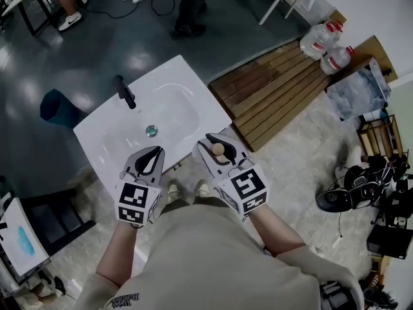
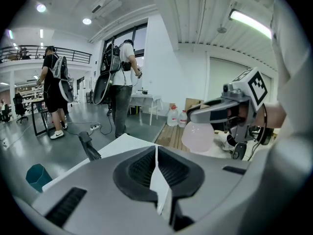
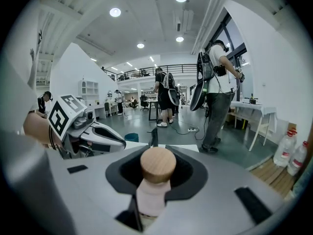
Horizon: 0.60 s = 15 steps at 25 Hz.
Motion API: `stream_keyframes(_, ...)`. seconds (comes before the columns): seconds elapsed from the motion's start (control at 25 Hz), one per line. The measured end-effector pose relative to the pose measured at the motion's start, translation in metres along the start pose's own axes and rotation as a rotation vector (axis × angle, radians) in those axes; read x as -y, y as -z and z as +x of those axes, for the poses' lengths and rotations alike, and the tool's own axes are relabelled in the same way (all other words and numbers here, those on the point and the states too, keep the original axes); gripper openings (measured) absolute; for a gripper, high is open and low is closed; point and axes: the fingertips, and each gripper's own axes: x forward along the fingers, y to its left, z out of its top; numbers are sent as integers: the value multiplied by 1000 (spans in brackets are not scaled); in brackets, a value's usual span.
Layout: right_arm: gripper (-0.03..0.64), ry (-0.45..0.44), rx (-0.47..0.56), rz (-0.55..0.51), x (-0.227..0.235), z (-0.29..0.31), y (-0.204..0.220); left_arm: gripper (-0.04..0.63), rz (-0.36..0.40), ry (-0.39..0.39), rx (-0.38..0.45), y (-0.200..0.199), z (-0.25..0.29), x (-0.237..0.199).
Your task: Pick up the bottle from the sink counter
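My right gripper (image 1: 214,144) is shut on a small pale pink bottle with a round wooden cap (image 1: 219,149), held in the air over the front edge of the white sink counter (image 1: 187,76). In the right gripper view the bottle (image 3: 154,195) stands upright between the jaws, cap uppermost. From the left gripper view its rounded body (image 2: 198,136) hangs below the right gripper (image 2: 215,112). My left gripper (image 1: 155,154) hovers beside it to the left, shut and empty; its jaws (image 2: 156,153) meet along a thin seam.
A black faucet (image 1: 124,92) and a drain (image 1: 151,130) mark the basin. A wooden pallet (image 1: 277,89) with water jugs (image 1: 326,44) lies to the right, with a teal bin (image 1: 59,106) to the left. People stand beyond the sink (image 1: 190,5). Gear and cables clutter the right (image 1: 371,186).
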Motion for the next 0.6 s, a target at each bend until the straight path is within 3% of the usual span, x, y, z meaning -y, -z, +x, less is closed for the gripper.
stream_keyframes(0.6,78,15,-3,-6,10,2,-3,15,-3,-16,0,-1,0,-6)
